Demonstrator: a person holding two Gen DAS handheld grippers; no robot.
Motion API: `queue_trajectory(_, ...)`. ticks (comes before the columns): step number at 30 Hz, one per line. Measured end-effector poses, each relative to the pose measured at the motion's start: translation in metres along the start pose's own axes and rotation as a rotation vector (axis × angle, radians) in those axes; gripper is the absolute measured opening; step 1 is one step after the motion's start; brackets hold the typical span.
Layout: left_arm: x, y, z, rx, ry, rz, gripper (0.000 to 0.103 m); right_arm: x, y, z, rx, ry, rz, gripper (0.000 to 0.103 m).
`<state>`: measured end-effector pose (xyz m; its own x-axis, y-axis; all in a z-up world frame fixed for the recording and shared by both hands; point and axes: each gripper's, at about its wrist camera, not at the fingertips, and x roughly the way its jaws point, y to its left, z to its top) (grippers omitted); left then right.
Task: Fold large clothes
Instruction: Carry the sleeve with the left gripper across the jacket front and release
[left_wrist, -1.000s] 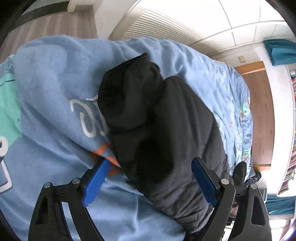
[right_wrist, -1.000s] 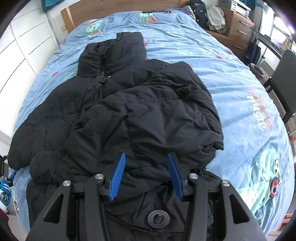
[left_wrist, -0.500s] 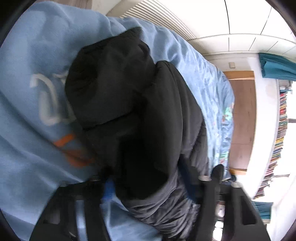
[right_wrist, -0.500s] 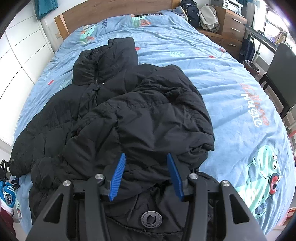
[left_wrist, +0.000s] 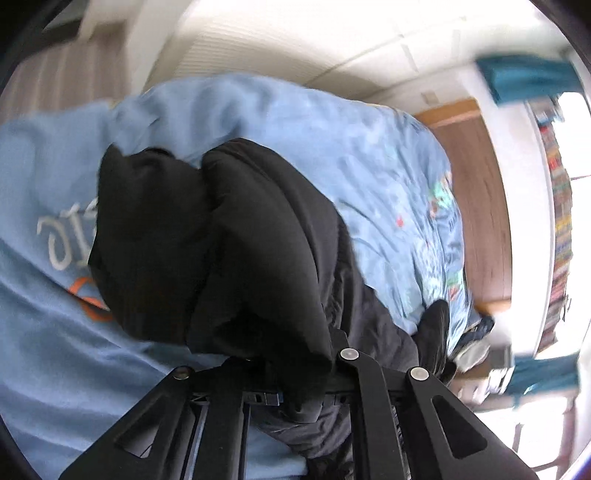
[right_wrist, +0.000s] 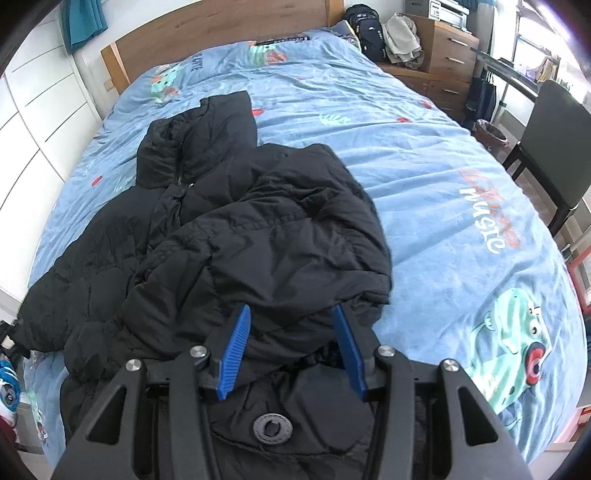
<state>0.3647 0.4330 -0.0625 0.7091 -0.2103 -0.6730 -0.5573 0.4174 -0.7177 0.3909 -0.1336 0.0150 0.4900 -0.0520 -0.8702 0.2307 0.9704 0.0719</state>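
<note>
Now the black jacket (right_wrist: 236, 240) lies heaped on the bed (right_wrist: 443, 184), from the middle of the blue cover down to 7 o'clock in the right wrist view. That view shows the whole spread: hood toward the headboard (right_wrist: 221, 33) at 12 o'clock, a chair (right_wrist: 554, 147) at 3 o'clock, a dresser (right_wrist: 443, 55) at 1 o'clock. The right hand-held gripper (right_wrist: 291, 354) stands wide, its blue pads (right_wrist: 236, 350) just over the jacket's near fold without pinching it. The left wrist view, blurred, shows what the other cannot: the left hand-held gripper (left_wrist: 273, 369) buried in a fold of jacket (left_wrist: 229, 251) bunched over its tips, its frame drawn narrow and gripping the cloth, pads hidden. Bookshelves (left_wrist: 557, 229) run at 3 o'clock there.
</note>
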Motion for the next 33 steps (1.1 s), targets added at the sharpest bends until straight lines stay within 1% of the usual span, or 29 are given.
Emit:
queue_trajectory(6, -0.019, -0.064, -0.007, 0.168, -0.005, -0.022, 0.011, -0.015, -0.01, 0.004, 0.015, -0.027, 0.013, 0.046)
queue_trajectory(9, -0.024, -0.092, -0.014, 0.215, -0.003, -0.041, 0.011, -0.022, -0.012, 0.005, 0.015, -0.043, 0.022, 0.046)
queue_trajectory(14, -0.022, -0.143, -0.046, 0.352, 0.038, -0.06, 0.01, -0.033, -0.016, 0.007, 0.029, -0.054, 0.058, 0.046)
queue_trajectory(18, -0.007, -0.189, -0.086, 0.493, 0.099, -0.085, 0.01, -0.043, -0.019, 0.009, 0.033, -0.067, 0.076, 0.046)
queue_trajectory(21, 0.005, -0.209, -0.118, 0.565, 0.152, -0.117, 0.01, -0.046, -0.024, 0.01, 0.048, -0.071, 0.088, 0.046)
queue_trajectory(23, 0.014, -0.216, -0.134, 0.604, 0.185, -0.121, 0.01, -0.049, -0.028, 0.009, 0.053, -0.076, 0.087, 0.046)
queue_trajectory(26, 0.029, -0.218, -0.159, 0.635, 0.257, -0.129, 0.01, -0.051, -0.035, 0.007, 0.072, -0.074, 0.09, 0.046)
queue_trajectory(30, 0.045, -0.213, -0.192, 0.685, 0.34, -0.112, 0.01, -0.052, -0.039, 0.002, 0.077, -0.068, 0.085, 0.046)
queue_trajectory(33, 0.053, -0.207, -0.212, 0.716, 0.385, -0.088, 0.01, -0.051, -0.041, -0.001, 0.075, -0.059, 0.081, 0.046)
